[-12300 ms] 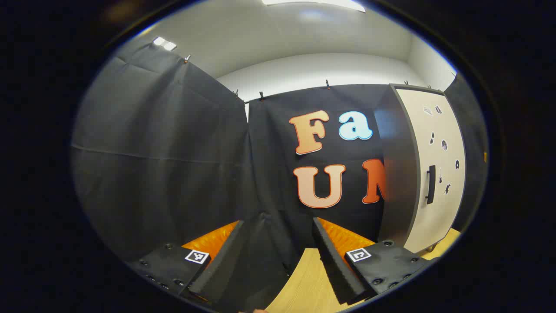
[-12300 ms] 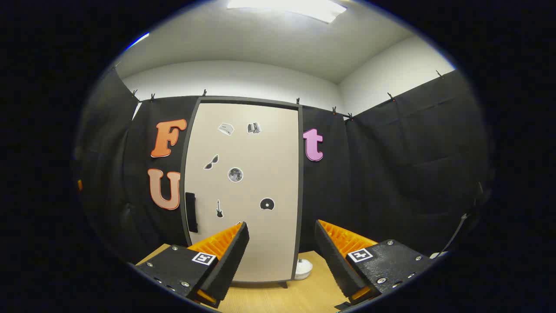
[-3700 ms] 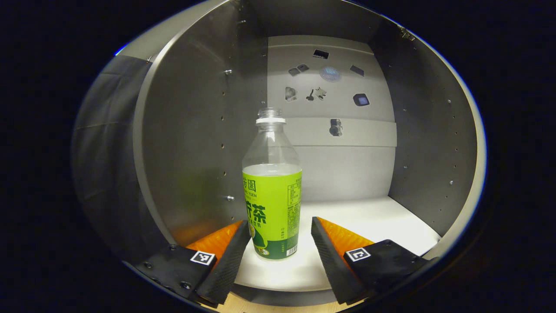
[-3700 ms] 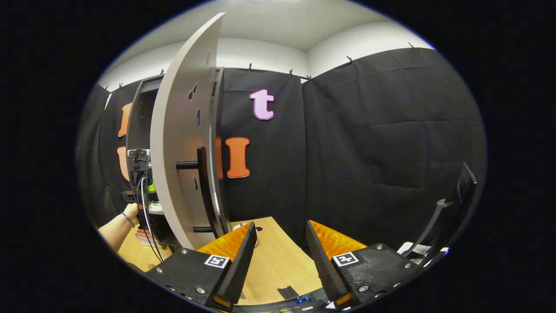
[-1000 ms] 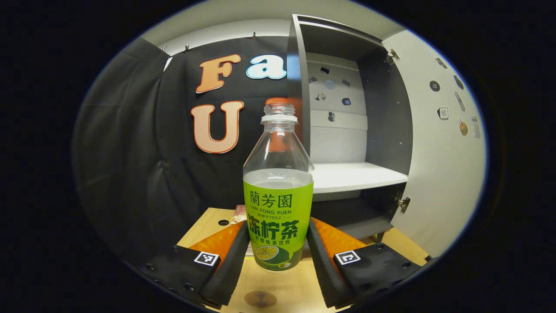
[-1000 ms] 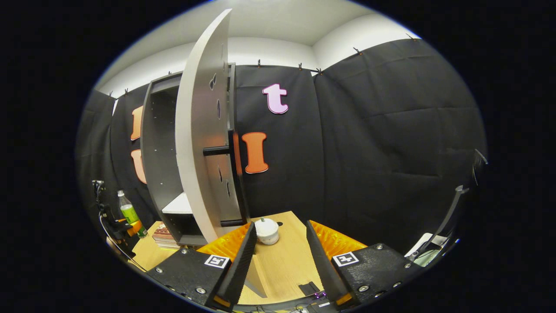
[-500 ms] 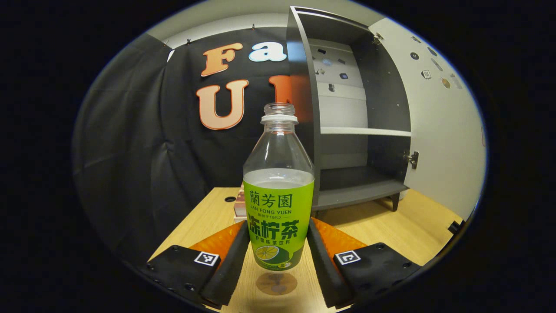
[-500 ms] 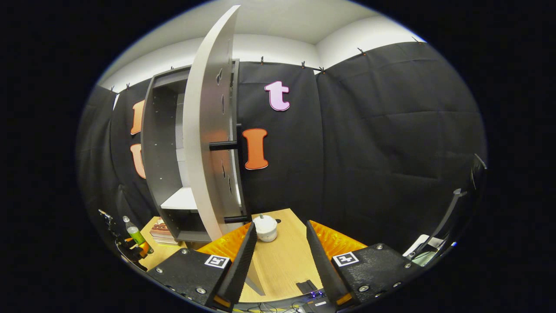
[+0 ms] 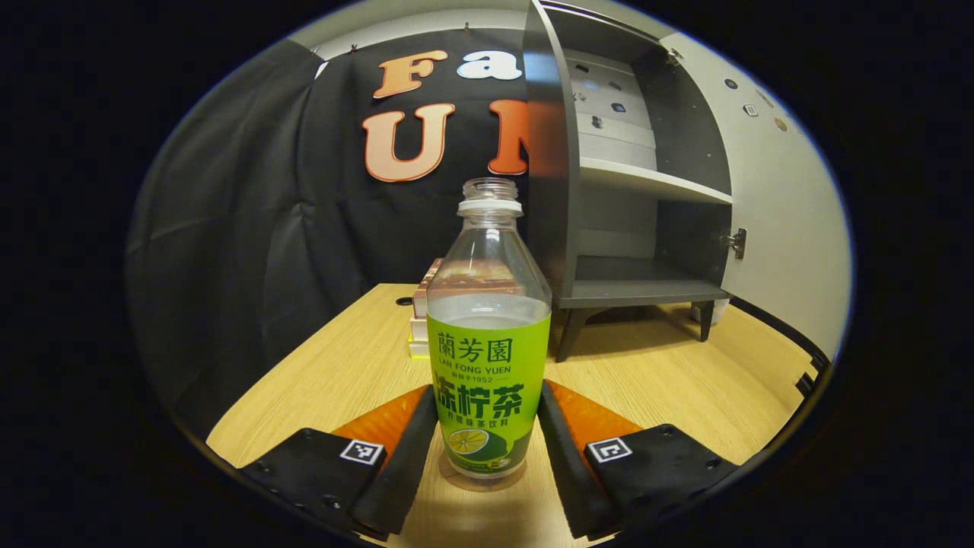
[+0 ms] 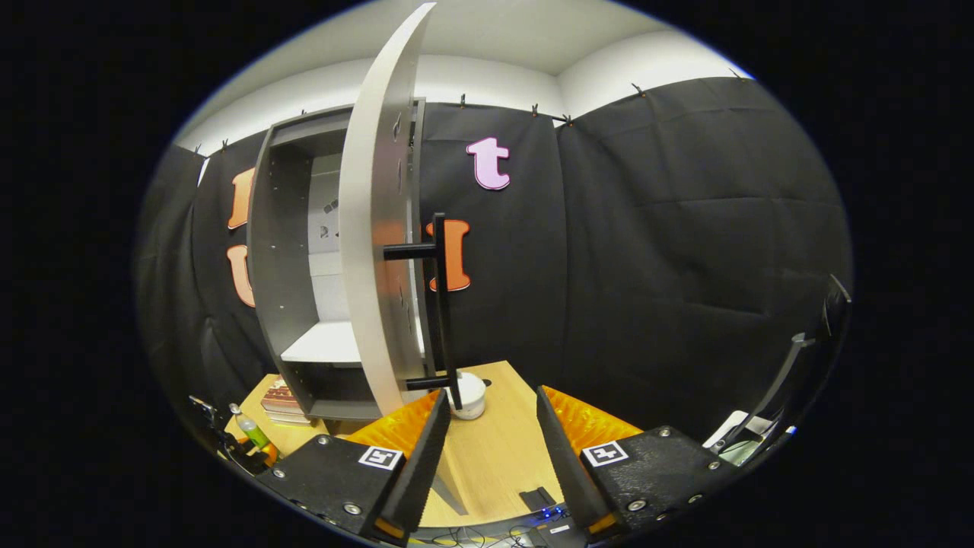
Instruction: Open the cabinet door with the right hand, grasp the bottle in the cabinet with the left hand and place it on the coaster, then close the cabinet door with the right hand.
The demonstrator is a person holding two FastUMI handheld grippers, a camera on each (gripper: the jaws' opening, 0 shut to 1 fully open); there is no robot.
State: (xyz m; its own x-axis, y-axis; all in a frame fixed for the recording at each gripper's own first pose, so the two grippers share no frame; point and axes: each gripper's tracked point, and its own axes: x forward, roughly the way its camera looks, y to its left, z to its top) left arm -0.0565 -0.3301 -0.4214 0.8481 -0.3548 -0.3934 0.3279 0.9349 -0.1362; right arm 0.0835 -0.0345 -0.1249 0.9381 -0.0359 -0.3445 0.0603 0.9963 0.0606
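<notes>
A clear bottle (image 9: 488, 342) with a green label and no cap stands upright in the left gripper view. My left gripper (image 9: 487, 393) is shut on its label, one finger on each side. A thin brown coaster (image 9: 466, 485) shows right under the bottle's base; I cannot tell if they touch. The grey cabinet (image 9: 643, 285) stands open behind it on the right, its pale door (image 9: 784, 221) swung wide. In the right gripper view my right gripper (image 10: 487, 445) is open and holds nothing, close in front of the door (image 10: 377, 228) seen edge-on, with its black handle (image 10: 440, 304).
A stack of books (image 9: 421, 323) lies on the wooden table (image 9: 342, 365) left of the cabinet. A small white pot (image 10: 469, 396) sits on the table behind the door's handle. Far left in the right gripper view, the bottle (image 10: 251, 432) shows small.
My left gripper has come down with the bottle, whose base has reached the coaster. My right gripper has drifted a little, so the door's handle looms nearer.
</notes>
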